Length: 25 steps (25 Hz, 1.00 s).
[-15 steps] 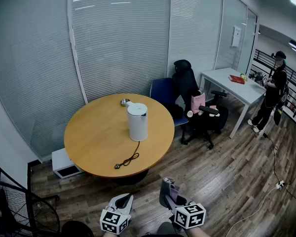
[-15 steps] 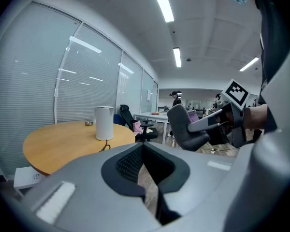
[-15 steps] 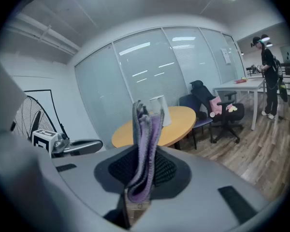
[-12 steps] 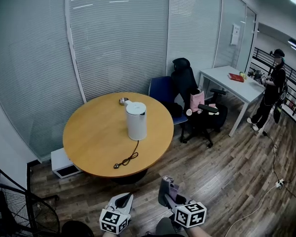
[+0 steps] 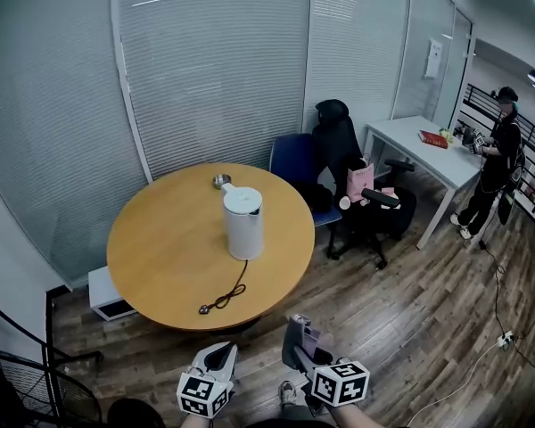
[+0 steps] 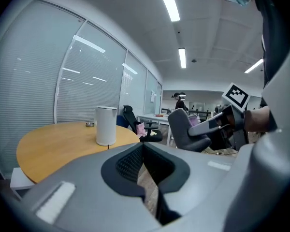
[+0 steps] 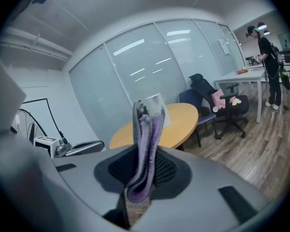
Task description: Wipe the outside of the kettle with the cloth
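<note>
Open wood floor [image 5: 401, 328] lies between me and the round table [image 5: 152, 257], whose near edge curves just ahead of both grippers. To the right of the table stand a blue chair [image 5: 293, 162] and a black office chair [image 5: 367, 205], then a white desk [image 5: 425, 152] with a person [image 5: 492, 172] beside it. A blind-covered glass wall closes off the far side, and a fan [image 5: 18, 390] fills the lower left corner.

The kettle [image 5: 243, 223] stands upright past the table's middle, well apart from both tools. Its cord [image 5: 225, 296] trails toward the near edge, and a small metal bowl [image 5: 221, 182] sits just behind it.

My right gripper [image 5: 294, 335] is clamped on the cloth [image 7: 146, 149], a purple-and-grey fold that stands up between the jaws and partly hides the kettle in the right gripper view. My left gripper [image 5: 220, 352] is closed with nothing between its jaws, and the kettle shows ahead of it, to the left of its line.

Against the frame from half a second ago, the table's near edge sits a little lower in the head view, closer to my grippers, and less of the fan shows. Kettle, cord and bowl keep their places on the table
</note>
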Motion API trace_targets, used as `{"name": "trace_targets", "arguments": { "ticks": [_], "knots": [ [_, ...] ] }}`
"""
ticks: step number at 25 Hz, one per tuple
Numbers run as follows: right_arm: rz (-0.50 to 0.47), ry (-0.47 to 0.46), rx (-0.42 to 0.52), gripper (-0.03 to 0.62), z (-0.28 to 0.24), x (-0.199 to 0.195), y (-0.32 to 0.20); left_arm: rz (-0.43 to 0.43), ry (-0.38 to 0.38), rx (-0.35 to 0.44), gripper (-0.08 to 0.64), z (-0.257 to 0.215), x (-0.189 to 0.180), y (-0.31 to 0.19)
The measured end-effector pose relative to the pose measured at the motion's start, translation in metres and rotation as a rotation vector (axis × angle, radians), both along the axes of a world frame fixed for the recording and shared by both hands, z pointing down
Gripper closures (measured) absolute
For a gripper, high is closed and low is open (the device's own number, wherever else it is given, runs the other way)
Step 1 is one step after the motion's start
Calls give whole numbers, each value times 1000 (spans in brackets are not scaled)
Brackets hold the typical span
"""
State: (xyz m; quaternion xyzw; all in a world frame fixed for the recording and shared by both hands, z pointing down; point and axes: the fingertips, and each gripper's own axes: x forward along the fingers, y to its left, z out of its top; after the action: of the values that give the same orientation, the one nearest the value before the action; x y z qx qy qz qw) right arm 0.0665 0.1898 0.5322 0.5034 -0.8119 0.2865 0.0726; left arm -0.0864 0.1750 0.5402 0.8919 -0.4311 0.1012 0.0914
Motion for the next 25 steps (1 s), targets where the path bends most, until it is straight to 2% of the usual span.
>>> {"name": "trace_targets", "arguments": {
  "ticks": [8,14,20,25],
  "knots": [
    [-54,-8,-1,512,0,11,-79,-19,-4,10,548,-5,17,-71],
    [-105,-17,-14,512,0,17,-133,-68,0,-3,548,-6,23,-113],
    [-146,-14,-24,512,9,19,-171,-125,19,-11,548,-1,24,-143],
    [-148,-18,-60,511,21,10,-193,-136,34,-33,548,6,15,-161]
  ]
}}
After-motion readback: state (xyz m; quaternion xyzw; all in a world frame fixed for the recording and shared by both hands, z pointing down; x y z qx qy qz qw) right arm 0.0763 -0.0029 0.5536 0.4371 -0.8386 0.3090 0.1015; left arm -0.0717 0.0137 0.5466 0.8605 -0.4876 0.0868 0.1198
